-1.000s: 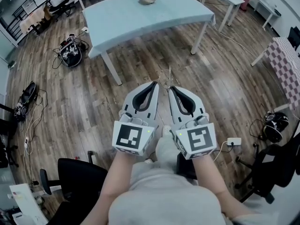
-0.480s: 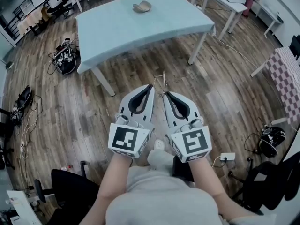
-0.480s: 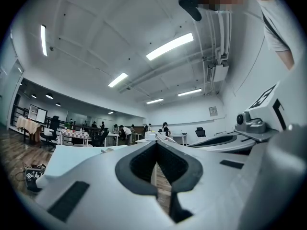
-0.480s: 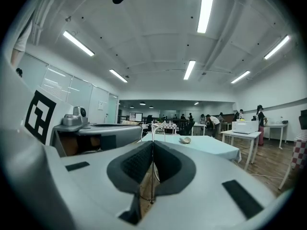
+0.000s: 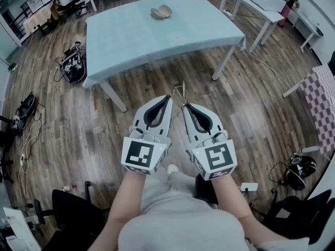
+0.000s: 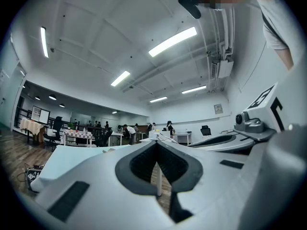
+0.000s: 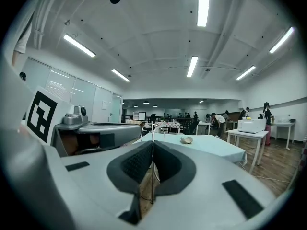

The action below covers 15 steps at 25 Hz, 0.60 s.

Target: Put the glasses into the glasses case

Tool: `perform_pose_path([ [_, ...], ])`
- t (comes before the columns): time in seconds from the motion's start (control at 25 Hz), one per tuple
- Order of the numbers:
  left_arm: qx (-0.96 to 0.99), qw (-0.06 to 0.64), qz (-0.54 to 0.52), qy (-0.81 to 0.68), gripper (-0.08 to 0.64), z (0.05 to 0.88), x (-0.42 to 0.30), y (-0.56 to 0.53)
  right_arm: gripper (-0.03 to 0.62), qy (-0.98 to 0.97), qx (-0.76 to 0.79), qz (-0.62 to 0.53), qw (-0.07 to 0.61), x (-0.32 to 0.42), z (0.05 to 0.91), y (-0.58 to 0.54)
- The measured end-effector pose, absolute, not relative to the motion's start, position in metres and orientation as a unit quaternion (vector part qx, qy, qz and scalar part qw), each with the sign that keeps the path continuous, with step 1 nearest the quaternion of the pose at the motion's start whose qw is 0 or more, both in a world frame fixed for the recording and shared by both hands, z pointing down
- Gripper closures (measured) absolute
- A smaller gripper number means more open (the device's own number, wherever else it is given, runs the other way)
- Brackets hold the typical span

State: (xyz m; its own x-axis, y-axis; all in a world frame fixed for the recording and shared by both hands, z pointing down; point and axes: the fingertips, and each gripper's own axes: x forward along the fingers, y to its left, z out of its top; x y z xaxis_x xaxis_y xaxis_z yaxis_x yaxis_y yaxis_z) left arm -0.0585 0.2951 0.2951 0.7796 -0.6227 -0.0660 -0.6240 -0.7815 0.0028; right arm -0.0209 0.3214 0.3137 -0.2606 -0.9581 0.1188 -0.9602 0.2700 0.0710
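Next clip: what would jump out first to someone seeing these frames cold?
Two grippers are held side by side above the wooden floor, in the middle of the head view. The right gripper pinches thin wire glasses, and the left gripper is shut with its tips right beside them. Ahead stands a table under a pale blue cloth, with the open glasses case lying near its far edge.

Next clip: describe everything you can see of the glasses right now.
The glasses are a thin, pale wire frame, too fine to show lenses. They hang in the air over the wood floor, short of the blue table. The left gripper and right gripper are both shut on them, a thin part pinched in each. Nothing else touches them.
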Motion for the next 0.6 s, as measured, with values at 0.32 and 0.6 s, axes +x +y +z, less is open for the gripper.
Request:
perform_pose_path([
  [0.32,-0.938,0.003,0.038,0.345,0.554,0.295,-0.054,0.267,0.577,-0.803,0.593,0.005,0.068,-0.014,0.314,0.3],
  [0.6,-0.94,0.008,0.039,0.338,0.554,0.295,-0.042,0.239,0.577,-0.802,0.594,-0.001,0.06,-0.008,0.311,0.268],
])
